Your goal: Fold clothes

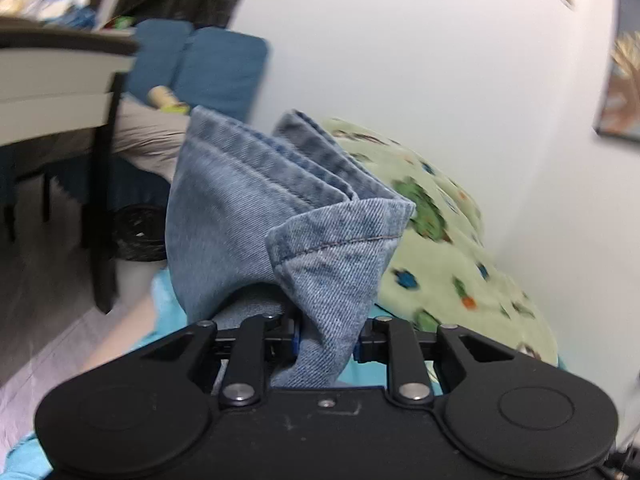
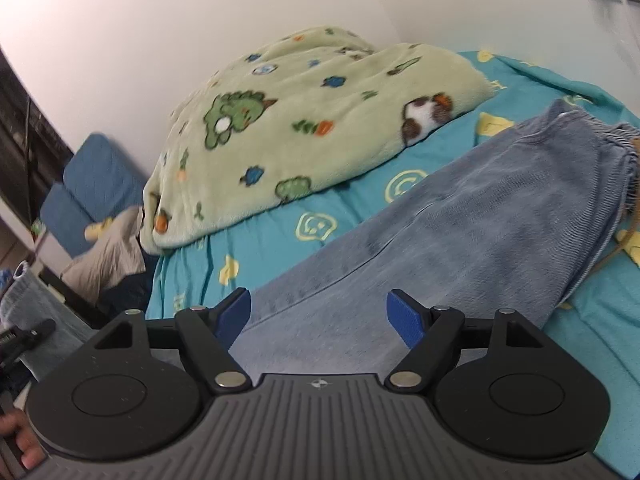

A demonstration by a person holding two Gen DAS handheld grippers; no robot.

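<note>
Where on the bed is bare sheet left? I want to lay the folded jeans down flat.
A teal sheet strip lies bare between the green blanket and the jeans; another shows at the right edge below the waistband. The head end is crowded by the blanket.

Wide-open right hand-held gripper (image 2: 318,318) above jeans (image 2: 460,232) on teal sheet (image 2: 280,236), green blanket (image 2: 304,120) behind.

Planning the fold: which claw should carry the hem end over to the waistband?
Left. The left claw already pinches the light blue denim jeans at the hems; the right claw is open, empty.
</note>
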